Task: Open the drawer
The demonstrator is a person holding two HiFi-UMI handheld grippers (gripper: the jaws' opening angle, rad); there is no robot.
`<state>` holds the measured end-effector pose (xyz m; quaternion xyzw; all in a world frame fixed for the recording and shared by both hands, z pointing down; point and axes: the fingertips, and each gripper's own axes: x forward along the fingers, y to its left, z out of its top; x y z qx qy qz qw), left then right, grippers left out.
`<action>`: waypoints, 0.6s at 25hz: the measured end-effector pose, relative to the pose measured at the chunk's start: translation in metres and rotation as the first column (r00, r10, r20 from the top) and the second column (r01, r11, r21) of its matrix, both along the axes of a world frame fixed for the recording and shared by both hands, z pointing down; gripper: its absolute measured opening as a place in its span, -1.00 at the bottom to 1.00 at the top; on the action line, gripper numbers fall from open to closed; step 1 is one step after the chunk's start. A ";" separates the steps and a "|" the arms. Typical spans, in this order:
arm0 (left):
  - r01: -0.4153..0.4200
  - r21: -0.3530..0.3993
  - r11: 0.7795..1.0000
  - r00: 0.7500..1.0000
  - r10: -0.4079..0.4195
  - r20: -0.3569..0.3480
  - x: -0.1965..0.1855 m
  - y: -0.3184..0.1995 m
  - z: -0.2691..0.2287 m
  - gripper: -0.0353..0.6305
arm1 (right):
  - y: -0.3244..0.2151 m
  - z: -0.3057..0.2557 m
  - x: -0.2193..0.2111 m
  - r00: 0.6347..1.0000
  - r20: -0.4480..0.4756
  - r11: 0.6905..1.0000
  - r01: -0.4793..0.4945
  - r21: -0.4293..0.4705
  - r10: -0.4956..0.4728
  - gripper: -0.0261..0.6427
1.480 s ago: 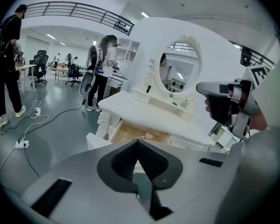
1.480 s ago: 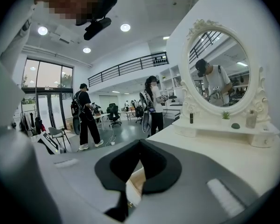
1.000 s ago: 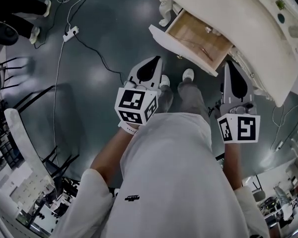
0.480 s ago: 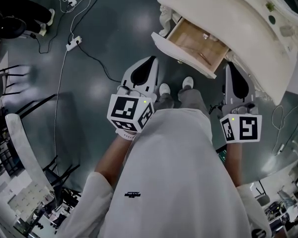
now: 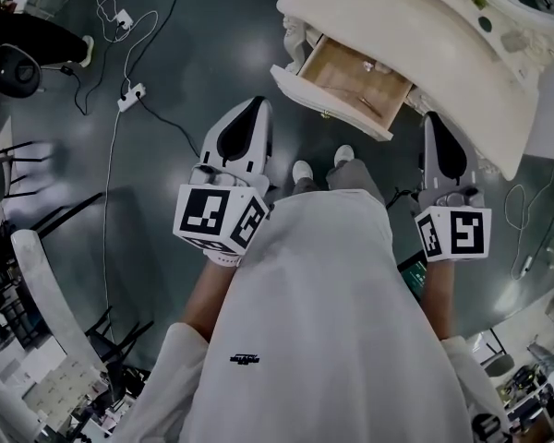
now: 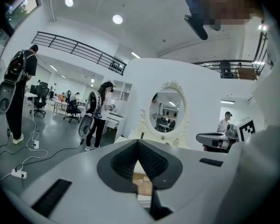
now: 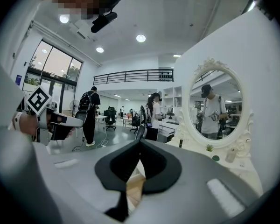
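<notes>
The cream dressing table [image 5: 425,35] stands at the top right of the head view. Its drawer [image 5: 332,111] is pulled out and shows a wooden bottom with small items inside. My left gripper [image 5: 256,102] hangs shut and empty to the left of the drawer front, apart from it. Right of the drawer, under the tabletop's edge, my right gripper [image 5: 433,118] looks shut and holds nothing. In the left gripper view the left gripper [image 6: 138,140] points at the oval mirror [image 6: 165,111], with the drawer's wood [image 6: 142,186] below its tips. The right gripper [image 7: 140,141] faces the mirror [image 7: 214,111] too.
A power strip with cables [image 5: 129,90] lies on the dark floor at the left, and black chair frames [image 5: 18,164] stand further left. The person's shoes [image 5: 303,169] are just before the drawer. Other people [image 6: 99,111] stand in the room behind.
Both grippers have risen, the left one more, and it has drifted left in the head view. The drawer stays pulled out. Both grippers remain shut.
</notes>
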<state>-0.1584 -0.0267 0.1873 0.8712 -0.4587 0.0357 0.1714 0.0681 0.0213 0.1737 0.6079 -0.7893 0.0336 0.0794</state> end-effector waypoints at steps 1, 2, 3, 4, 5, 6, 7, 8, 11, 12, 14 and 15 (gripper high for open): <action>0.001 0.004 1.000 1.000 -0.001 -0.003 0.000 0.001 -0.002 -0.87 | 0.002 0.000 0.001 1.000 0.000 1.000 -0.003 0.000 0.003 -0.89; 0.004 0.005 1.000 1.000 -0.004 -0.005 -0.001 0.002 -0.003 -0.87 | 0.004 -0.001 0.002 1.000 0.000 1.000 -0.006 0.001 0.006 -0.89; 0.007 0.007 1.000 1.000 -0.007 -0.007 -0.003 0.002 -0.005 -0.87 | 0.005 -0.003 0.003 1.000 0.001 1.000 -0.009 0.003 0.009 -0.89; 0.011 0.008 1.000 1.000 -0.011 -0.008 -0.004 0.003 -0.006 -0.87 | 0.007 -0.005 0.003 1.000 0.002 1.000 -0.012 0.006 0.012 -0.89; 0.013 0.010 1.000 1.000 -0.013 -0.008 -0.005 0.003 -0.007 -0.87 | 0.007 -0.007 0.004 1.000 0.004 1.000 -0.015 0.009 0.015 -0.89; 0.014 0.012 1.000 1.000 -0.014 -0.008 -0.006 0.003 -0.008 -0.87 | 0.008 -0.009 0.005 1.000 0.006 1.000 -0.017 0.013 0.017 -0.89; 0.015 0.014 1.000 1.000 -0.015 -0.008 -0.006 0.004 -0.009 -0.87 | 0.008 -0.010 0.006 1.000 0.006 1.000 -0.019 0.017 0.019 -0.89; 0.014 0.015 1.000 1.000 -0.014 -0.008 -0.007 0.005 -0.010 -0.87 | 0.009 -0.011 0.006 1.000 0.006 1.000 -0.020 0.020 0.020 -0.89; 0.014 0.020 1.000 1.000 -0.014 -0.004 -0.010 0.007 -0.013 -0.87 | 0.011 -0.013 0.007 1.000 0.004 0.999 -0.024 0.022 0.024 -0.89; 0.013 0.023 1.000 1.000 -0.013 -0.003 -0.010 0.007 -0.015 -0.87 | 0.011 -0.013 0.007 1.000 0.004 0.999 -0.026 0.023 0.026 -0.89; 0.016 0.027 1.000 1.000 -0.016 -0.005 -0.010 0.006 -0.015 -0.87 | 0.012 -0.014 0.009 1.000 0.005 0.999 -0.030 0.025 0.030 -0.89; 0.017 0.028 0.999 1.000 -0.016 -0.006 -0.011 0.006 -0.015 -0.87 | 0.012 -0.015 0.009 0.999 0.005 0.999 -0.032 0.027 0.032 -0.89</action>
